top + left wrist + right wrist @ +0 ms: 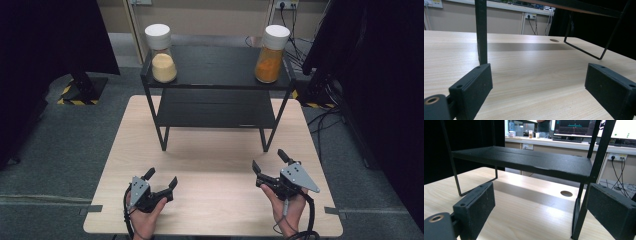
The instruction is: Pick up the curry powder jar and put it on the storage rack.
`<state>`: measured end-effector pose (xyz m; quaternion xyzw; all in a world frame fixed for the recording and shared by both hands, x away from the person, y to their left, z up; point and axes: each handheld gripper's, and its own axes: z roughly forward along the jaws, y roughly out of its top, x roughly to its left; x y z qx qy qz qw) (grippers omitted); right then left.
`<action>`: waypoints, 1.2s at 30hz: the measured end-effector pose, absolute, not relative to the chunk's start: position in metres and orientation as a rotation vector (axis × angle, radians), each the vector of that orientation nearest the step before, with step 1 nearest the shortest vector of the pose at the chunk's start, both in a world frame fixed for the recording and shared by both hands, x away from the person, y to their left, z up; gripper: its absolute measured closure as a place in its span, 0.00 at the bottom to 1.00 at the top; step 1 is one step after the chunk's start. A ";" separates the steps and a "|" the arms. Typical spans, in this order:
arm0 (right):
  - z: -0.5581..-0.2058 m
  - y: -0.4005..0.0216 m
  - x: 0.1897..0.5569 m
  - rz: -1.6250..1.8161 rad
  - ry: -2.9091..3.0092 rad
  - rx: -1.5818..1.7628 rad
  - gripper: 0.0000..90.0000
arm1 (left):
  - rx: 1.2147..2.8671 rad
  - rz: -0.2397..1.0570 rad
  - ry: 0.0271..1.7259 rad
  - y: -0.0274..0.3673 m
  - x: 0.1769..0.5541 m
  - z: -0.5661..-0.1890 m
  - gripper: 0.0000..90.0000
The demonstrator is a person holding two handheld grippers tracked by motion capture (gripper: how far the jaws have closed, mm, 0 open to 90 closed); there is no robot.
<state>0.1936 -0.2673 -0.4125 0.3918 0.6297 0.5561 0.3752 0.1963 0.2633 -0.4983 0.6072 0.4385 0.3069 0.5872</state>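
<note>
The left gripper [161,179] is held low over the tabletop [215,155] near its front-left corner, its jaws spread wide with nothing between them; in the left gripper view bare wood is seen between the two black pads [471,87], and the front-left leg [481,32] of the black rack is seen just beyond the left pad; the right gripper [270,161] is held near the front-right corner, its jaws likewise spread wide and empty, its grey three-cornered plate [299,176] turned upward; the two-tier black rack [215,107] is stood at the middle of the tabletop's far edge, well apart from both grippers; on its top shelf two white-capped jars are placed, the jar of pale yellow powder [161,52] at the shelf's left end and the jar of orange powder [271,54] at its right end; in the right gripper view the rack's lower shelf [524,161] is seen ahead, and a round cable hole [566,193] is seen in the tabletop beneath it.
</note>
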 end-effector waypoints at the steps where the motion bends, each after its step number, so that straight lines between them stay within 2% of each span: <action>1: -0.414 -0.268 0.193 1.425 1.609 1.006 0.10 | 1.415 0.715 1.022 0.263 0.196 -0.498 0.07; 16: -0.444 -0.270 0.184 1.406 1.655 1.056 0.10 | 1.412 0.713 1.022 0.263 0.196 -0.499 0.07; 36: -0.464 -0.271 0.175 1.372 1.671 1.095 0.10 | 1.406 0.713 1.025 0.263 0.196 -0.499 0.07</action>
